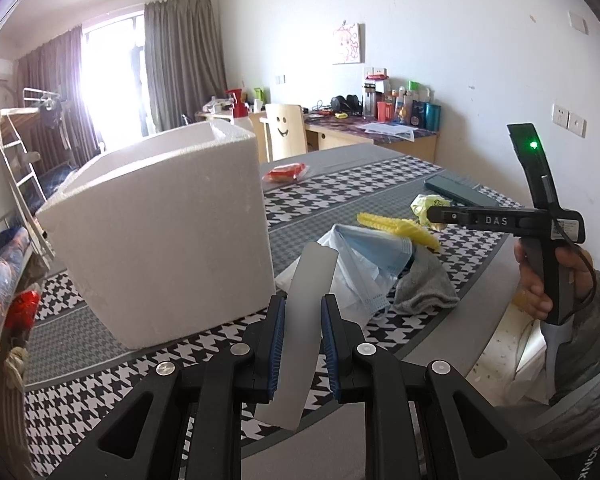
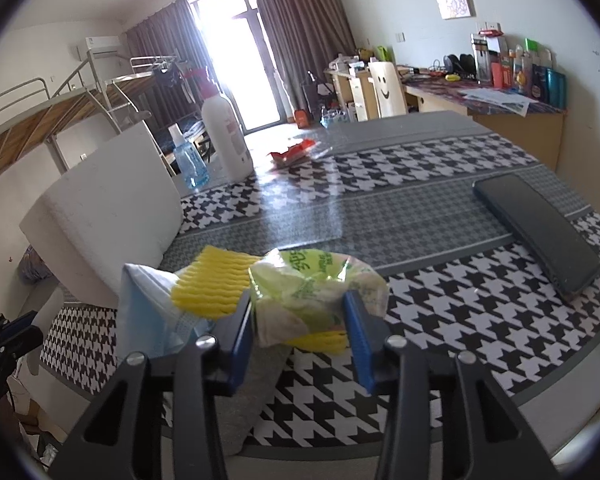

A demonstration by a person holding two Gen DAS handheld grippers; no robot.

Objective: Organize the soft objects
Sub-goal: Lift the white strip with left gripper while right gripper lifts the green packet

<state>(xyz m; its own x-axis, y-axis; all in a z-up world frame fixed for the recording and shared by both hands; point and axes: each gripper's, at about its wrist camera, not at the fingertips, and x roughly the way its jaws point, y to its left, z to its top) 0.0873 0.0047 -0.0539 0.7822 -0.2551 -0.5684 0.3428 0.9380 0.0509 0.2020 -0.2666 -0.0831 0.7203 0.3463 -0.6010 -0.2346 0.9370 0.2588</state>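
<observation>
My left gripper [image 1: 303, 320] is shut on a pale flat strip [image 1: 312, 280] that sticks up between its blue pads, just right of the white foam box [image 1: 160, 232]. Ahead of it lie a blue face mask [image 1: 372, 252], a grey sock [image 1: 424, 284] and a yellow ribbed cloth [image 1: 396, 226]. My right gripper [image 2: 300, 312], held by a hand at the table's right edge, has both pads against a crumpled green tissue pack [image 2: 316, 292]. The pack rests on the yellow cloth [image 2: 212, 284], with the mask [image 2: 148, 308] to its left.
A houndstooth cloth covers the table [image 2: 440, 300]. A dark phone [image 2: 540, 228] lies at the right and a red packet [image 2: 294, 152] at the far side. A white bottle [image 2: 226, 132] and a blue spray bottle [image 2: 188, 160] stand behind the foam box [image 2: 100, 216].
</observation>
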